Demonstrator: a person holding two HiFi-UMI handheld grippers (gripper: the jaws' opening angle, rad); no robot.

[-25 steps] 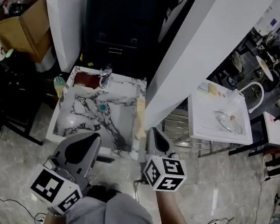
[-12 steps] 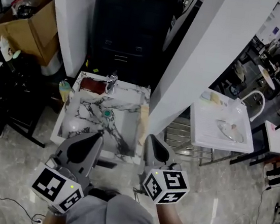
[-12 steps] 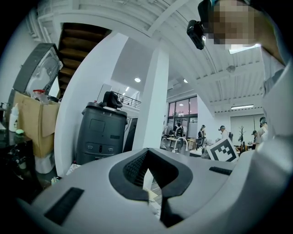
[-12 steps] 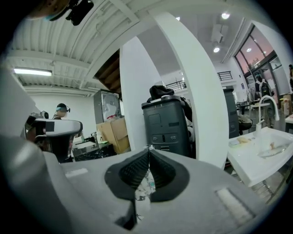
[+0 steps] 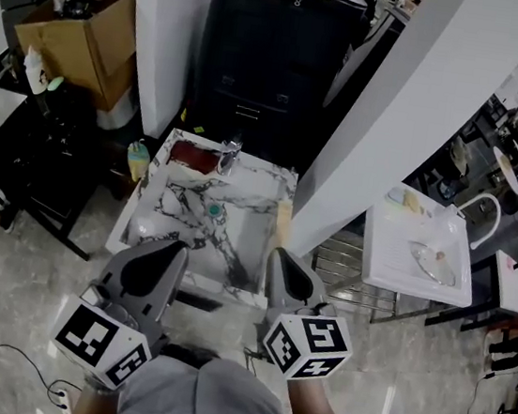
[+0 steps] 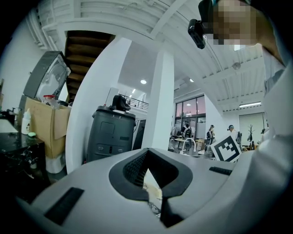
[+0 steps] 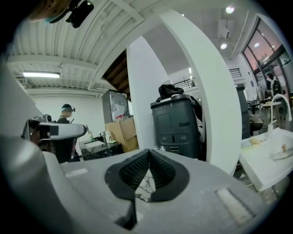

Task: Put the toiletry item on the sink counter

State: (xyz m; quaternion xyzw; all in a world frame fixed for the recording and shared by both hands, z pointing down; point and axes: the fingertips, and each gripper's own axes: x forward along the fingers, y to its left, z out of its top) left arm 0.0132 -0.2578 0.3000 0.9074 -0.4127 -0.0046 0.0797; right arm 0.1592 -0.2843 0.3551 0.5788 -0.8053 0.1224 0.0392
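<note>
Status: left gripper and right gripper both closed and empty, held just short of the marble sink counter; toiletry item apparently not yet in hand, placement pending.

Readable text, head view: one small white figure, apparently "8", on the top edge of the black cabinet. Cubes on the left tongs and right tongs carry square black-and-white marker codes, not letters.

Looking down past white pillars and a dark cabinet onto glossy grey floor, taking in a cardboard box left and a white sink unit right.
</note>
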